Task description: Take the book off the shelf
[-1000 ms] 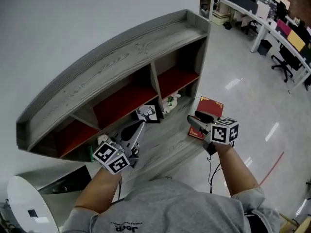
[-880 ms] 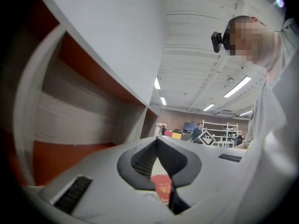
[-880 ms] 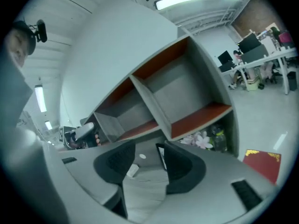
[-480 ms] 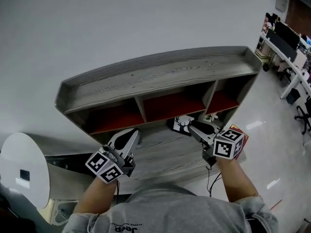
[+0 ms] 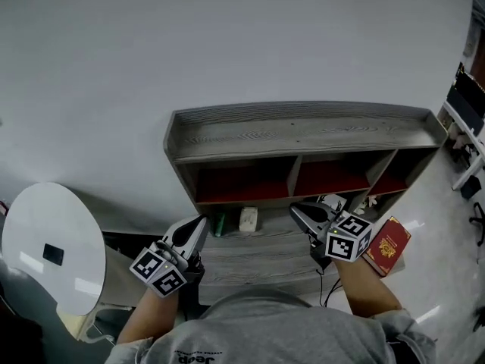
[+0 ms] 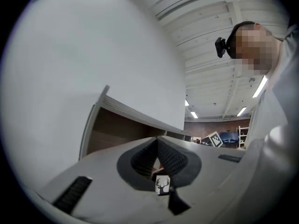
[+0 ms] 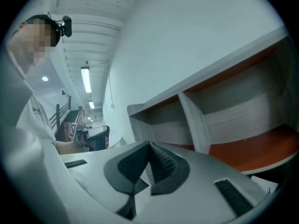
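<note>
While holding L tongs [image 5: 202, 219] & R tongs [image 5: 295, 210] clenched, empty (R just shut), avoid nudging book [image 5: 388, 246] lower right, outside shelf [image 5: 303, 131] bays.

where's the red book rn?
Head view, right side: the red book lies at the right end of the shelf unit's lower ledge, just to the right of the right gripper, which isn't touching it.
</note>
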The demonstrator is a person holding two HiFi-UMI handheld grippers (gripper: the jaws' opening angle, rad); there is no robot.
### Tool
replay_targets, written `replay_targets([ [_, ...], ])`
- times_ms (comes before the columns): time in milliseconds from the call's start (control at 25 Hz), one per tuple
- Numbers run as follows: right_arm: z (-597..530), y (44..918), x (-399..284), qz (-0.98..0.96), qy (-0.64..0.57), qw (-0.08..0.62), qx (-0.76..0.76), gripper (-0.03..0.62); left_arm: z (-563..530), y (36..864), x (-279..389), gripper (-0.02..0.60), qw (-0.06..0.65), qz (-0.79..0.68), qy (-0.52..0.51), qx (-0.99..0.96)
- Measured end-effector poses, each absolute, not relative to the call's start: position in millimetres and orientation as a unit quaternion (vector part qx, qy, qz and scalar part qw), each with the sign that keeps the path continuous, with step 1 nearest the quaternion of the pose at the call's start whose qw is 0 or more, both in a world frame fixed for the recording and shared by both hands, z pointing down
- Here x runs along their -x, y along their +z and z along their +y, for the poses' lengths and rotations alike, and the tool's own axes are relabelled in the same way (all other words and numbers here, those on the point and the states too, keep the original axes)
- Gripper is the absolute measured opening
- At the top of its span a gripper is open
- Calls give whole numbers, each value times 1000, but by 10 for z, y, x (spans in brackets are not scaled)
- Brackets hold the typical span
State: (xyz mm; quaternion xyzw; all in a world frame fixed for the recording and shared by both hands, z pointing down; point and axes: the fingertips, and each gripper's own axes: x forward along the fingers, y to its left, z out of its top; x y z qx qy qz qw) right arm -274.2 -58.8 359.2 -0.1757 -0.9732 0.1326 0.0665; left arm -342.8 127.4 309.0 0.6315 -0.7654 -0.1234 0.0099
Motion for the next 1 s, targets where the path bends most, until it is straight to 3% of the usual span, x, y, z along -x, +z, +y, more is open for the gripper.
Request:
replay_targets([
  [400,309,3736,3251,-971,107,64,202,-6,2071,3343,3902,12,35,-776,-137,-615],
  [1000,413,3724,3500,-973,81,70,205,-6,2110,3335,4042,12,27,-769,-122,-627],
])
